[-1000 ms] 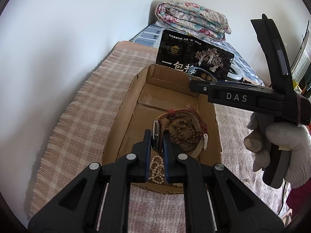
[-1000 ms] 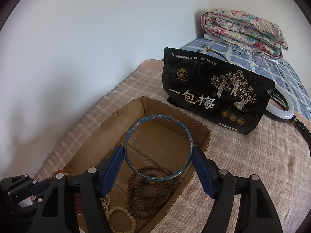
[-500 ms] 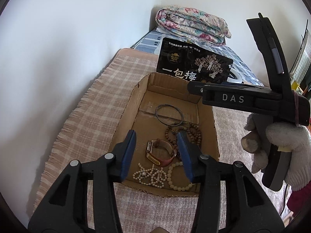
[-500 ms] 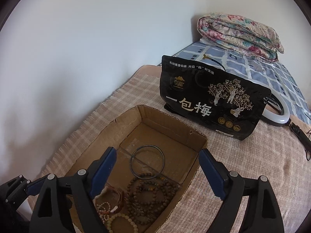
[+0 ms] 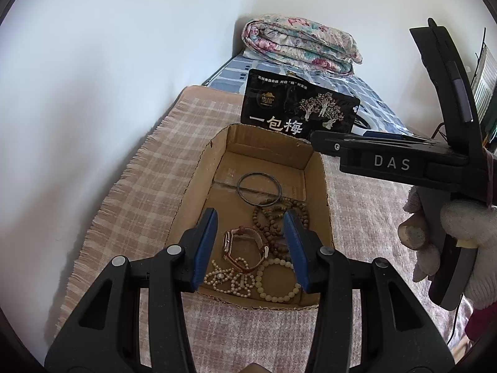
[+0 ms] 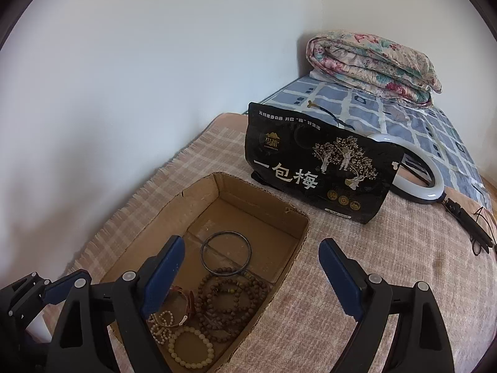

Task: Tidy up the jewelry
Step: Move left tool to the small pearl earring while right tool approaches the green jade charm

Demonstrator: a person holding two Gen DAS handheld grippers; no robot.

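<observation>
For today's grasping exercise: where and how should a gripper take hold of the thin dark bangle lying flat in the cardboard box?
Probably the far rim of the bangle, from above, one finger inside the ring and one outside. It lies flat on the cardboard box floor, and its near edge touches the wooden bead strand.

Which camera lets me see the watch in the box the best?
The left wrist camera. There the watch lies in plain sight on the floor of the cardboard box, face and strap both showing. In the right wrist camera, a gripper finger hides most of it; only part of the strap shows.
</observation>
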